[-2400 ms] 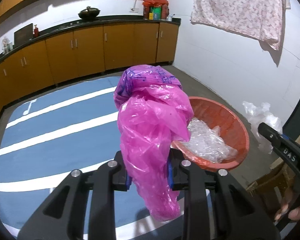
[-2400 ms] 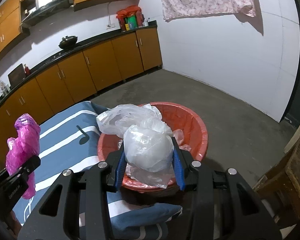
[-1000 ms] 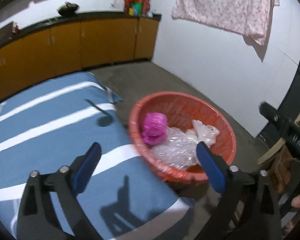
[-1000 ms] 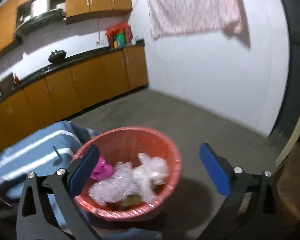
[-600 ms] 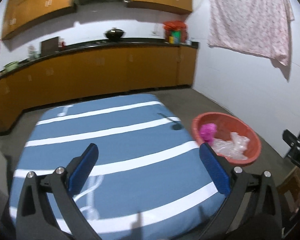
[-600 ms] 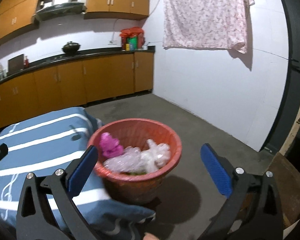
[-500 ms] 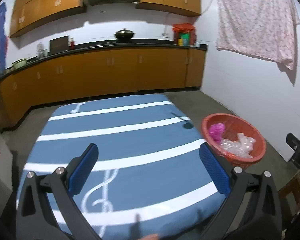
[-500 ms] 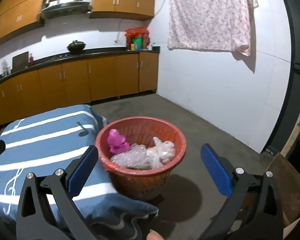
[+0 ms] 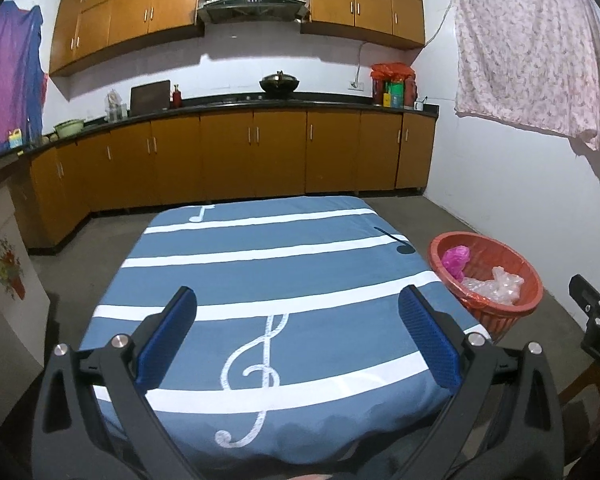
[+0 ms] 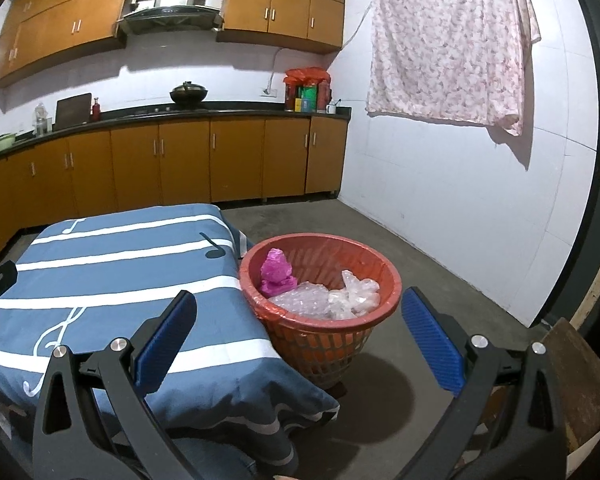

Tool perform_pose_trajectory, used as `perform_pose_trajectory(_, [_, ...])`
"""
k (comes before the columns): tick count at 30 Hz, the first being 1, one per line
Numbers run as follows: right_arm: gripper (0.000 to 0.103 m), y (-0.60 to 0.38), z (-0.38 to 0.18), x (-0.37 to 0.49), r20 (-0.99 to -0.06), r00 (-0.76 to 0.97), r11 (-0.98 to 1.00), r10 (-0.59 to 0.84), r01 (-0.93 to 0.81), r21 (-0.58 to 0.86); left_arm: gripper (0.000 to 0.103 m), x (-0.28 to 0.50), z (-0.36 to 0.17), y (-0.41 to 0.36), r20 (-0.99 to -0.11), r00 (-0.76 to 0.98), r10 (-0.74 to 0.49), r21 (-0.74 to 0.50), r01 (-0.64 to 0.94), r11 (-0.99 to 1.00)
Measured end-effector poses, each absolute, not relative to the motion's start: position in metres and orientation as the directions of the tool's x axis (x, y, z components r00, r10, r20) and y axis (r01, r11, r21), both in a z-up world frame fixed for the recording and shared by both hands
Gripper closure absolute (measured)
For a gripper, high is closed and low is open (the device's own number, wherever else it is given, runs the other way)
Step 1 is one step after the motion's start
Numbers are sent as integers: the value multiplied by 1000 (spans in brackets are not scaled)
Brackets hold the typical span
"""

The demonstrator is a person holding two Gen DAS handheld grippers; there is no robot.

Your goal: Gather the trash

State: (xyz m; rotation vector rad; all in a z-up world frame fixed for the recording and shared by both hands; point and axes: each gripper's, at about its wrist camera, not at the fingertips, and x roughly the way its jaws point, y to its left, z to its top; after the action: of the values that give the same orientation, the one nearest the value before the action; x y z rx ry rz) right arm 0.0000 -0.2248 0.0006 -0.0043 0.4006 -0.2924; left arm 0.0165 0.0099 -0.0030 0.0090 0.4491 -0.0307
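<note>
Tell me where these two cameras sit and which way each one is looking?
Left wrist view: sits on the left gripper, looking along its spread blue fingers over the blue striped cloth toward the kitchen cabinets; part of the right gripper shows at the right edge.
Right wrist view: sits on the right gripper, fingers spread, facing the red basket holding a pink bag and clear plastic.
Both show the cloth, basket, cabinets and hanging floral sheet.
</note>
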Motion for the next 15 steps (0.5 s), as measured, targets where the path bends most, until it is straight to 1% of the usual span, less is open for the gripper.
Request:
perform_pose_trajectory(6, [2,-214,-1,-9,-376,884,960,-279,270,-77,4,4,-4,7,-418,908,2,42,18,999])
perform_pose_trajectory(15, [2,-208,-2,-17,-374,888,963,-267,261,-66,4,-6,-9,6,-422,907,0,43,20,999])
